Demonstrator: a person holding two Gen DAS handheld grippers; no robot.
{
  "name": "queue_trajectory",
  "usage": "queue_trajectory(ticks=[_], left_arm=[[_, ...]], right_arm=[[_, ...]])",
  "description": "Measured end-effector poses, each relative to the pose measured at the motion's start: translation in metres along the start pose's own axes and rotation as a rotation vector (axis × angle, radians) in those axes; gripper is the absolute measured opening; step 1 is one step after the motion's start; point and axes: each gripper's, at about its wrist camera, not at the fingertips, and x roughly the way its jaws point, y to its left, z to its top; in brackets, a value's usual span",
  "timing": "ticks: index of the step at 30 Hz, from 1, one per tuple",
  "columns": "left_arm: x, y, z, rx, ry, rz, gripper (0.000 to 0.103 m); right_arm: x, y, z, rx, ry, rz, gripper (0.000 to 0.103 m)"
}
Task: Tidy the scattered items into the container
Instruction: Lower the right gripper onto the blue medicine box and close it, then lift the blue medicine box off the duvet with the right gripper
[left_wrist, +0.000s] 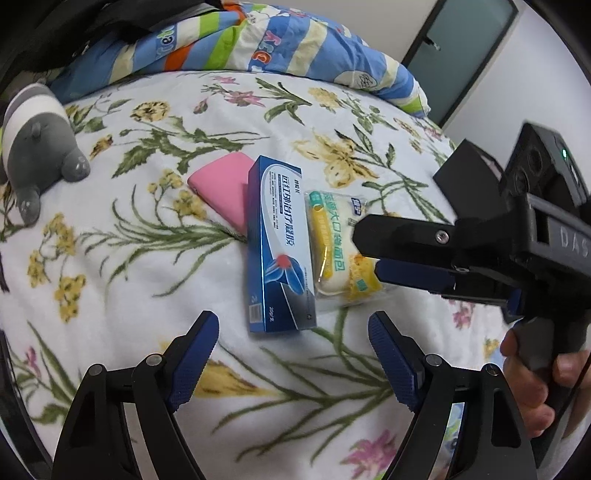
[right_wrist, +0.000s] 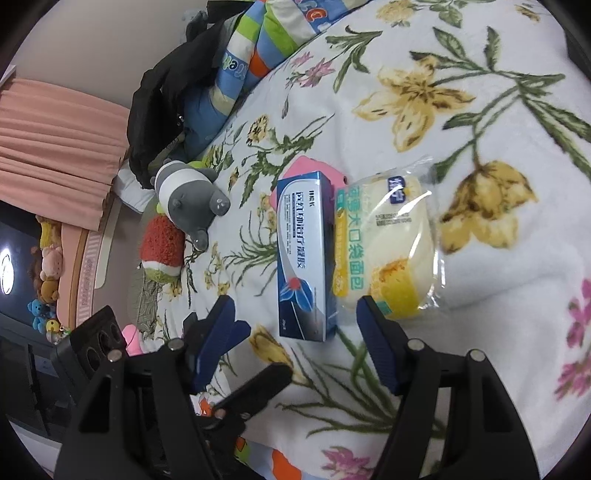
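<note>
Blue medicine box (left_wrist: 280, 247) flat on floral blanket (left_wrist: 122, 273), packaged bread (left_wrist: 341, 249) touching its right side, pink case (left_wrist: 225, 188) partly under its far left corner. Left gripper (left_wrist: 293, 363) parted, empty, just short of box. Right gripper (right_wrist: 295, 343) parted, nothing clamped, one pad (right_wrist: 376, 332) at bread's near edge. Grey plush (left_wrist: 37, 147) well apart, left.

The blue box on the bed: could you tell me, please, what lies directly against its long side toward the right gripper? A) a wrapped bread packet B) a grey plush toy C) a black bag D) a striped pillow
A: the blue box has the wrapped bread packet alongside it, edges touching, in both wrist views.
</note>
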Motion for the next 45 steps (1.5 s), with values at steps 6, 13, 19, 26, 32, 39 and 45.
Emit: queue_trajectory(ticks=[6, 13, 19, 26, 32, 39, 45], left_arm=[[0.015, 0.003, 0.006, 0.017, 0.024, -0.013, 0.082], [0.034, 0.007, 0.009, 0.001, 0.062, -0.043, 0.060], [0.044, 0.012, 0.009, -0.018, 0.072, -0.044, 0.060], [0.055, 0.015, 0.009, -0.037, 0.073, -0.055, 0.060], [0.057, 0.018, 0.012, -0.056, 0.072, -0.065, 0.057], [0.053, 0.026, 0.012, -0.109, 0.064, -0.081, 0.049], [0.038, 0.020, 0.011, -0.093, 0.050, -0.069, 0.049]], right_arm=[[0.020, 0.007, 0.012, -0.023, 0.044, 0.005, 0.058], [0.041, 0.008, 0.021, -0.036, 0.082, -0.010, 0.055], [0.058, 0.002, 0.026, -0.029, 0.110, -0.035, 0.051], [0.071, -0.001, 0.028, -0.034, 0.117, -0.039, 0.049], [0.076, 0.000, 0.029, -0.049, 0.119, -0.049, 0.049], [0.074, 0.002, 0.026, -0.046, 0.102, -0.042, 0.050], [0.063, 0.010, 0.019, -0.043, 0.088, -0.025, 0.050]])
